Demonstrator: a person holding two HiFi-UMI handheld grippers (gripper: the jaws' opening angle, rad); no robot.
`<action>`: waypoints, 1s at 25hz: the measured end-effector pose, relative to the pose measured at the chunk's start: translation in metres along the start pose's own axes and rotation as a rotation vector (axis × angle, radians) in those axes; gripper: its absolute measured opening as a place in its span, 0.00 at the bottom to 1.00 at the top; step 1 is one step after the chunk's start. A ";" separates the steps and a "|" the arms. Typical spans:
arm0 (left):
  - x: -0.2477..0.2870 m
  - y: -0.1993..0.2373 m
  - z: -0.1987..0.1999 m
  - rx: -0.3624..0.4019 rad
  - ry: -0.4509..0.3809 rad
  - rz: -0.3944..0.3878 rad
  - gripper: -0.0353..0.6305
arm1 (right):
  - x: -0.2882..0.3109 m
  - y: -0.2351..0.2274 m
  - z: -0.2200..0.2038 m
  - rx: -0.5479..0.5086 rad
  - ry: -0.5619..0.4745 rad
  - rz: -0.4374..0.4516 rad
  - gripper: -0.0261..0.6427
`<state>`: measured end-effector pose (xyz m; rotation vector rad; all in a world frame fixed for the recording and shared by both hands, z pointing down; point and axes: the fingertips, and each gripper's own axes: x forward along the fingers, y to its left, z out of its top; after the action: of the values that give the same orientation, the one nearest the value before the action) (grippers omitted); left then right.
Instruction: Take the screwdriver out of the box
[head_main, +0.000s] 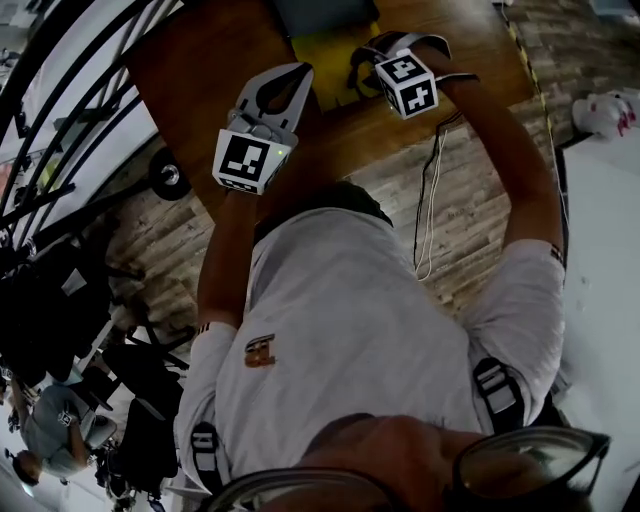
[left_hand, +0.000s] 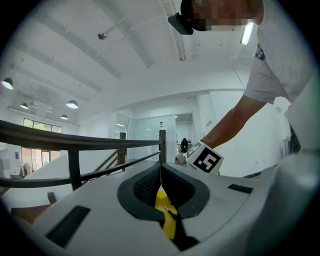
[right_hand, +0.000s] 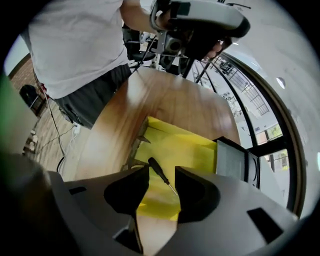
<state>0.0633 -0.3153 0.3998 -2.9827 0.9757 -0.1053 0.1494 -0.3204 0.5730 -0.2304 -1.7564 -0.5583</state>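
Note:
The screwdriver, black-handled with a thin metal shaft, lies on a yellow sheet on the wooden table. My right gripper hangs over it pointing steeply down. Its jaws are open on either side of the screwdriver and the pads do not touch it. The dark box with grey foam stands at the sheet's right edge. In the head view the right gripper is above the yellow sheet, and the box lies just beyond. My left gripper is held level over the table, its jaws shut and empty.
A black railing runs along the table's left side. A white cable hangs to the plank floor below the table's near edge. Dark chairs stand at lower left, and a white surface is at right.

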 end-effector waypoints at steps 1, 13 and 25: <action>0.000 0.001 -0.001 0.000 0.004 0.006 0.08 | 0.004 0.000 0.000 -0.024 0.003 0.015 0.29; -0.009 0.014 -0.012 0.006 0.043 0.063 0.08 | 0.047 0.014 -0.008 -0.272 0.089 0.191 0.28; -0.017 0.023 -0.027 -0.020 0.065 0.094 0.08 | 0.067 0.013 -0.004 -0.341 0.094 0.289 0.23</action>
<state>0.0347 -0.3236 0.4252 -2.9623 1.1283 -0.1947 0.1409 -0.3200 0.6413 -0.6742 -1.4956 -0.6421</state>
